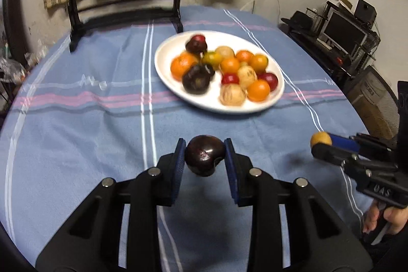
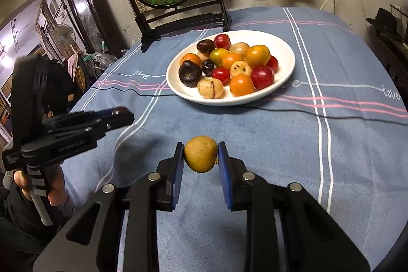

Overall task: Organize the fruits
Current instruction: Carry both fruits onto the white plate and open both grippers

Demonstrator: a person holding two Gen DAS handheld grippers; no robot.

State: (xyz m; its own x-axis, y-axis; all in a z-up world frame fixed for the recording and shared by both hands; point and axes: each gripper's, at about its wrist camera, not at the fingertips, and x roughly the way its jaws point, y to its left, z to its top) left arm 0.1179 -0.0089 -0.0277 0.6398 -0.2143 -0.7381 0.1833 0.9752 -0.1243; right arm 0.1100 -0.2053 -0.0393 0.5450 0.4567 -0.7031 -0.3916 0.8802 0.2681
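Between left jaws, dark fruit [image 1: 204, 154] clamped.

So the table [image 2: 255, 144] has a blue-grey cloth [image 2: 344, 139] over it, with white and pink stripes crossing it and some white script stitched in, "love" near the right edge. Toward the far side, about mid-width, sits a white plate [image 2: 285, 52] piled with small fruits [image 2: 239, 68]: orange, red, dark and tan ones. At the far left edge there's a black stand [image 2: 178, 24] holding a round goldfish screen, just behind the plate. A thin black cord [image 2: 331, 111] lies across the cloth along the plate's near side, running toward the right edge.
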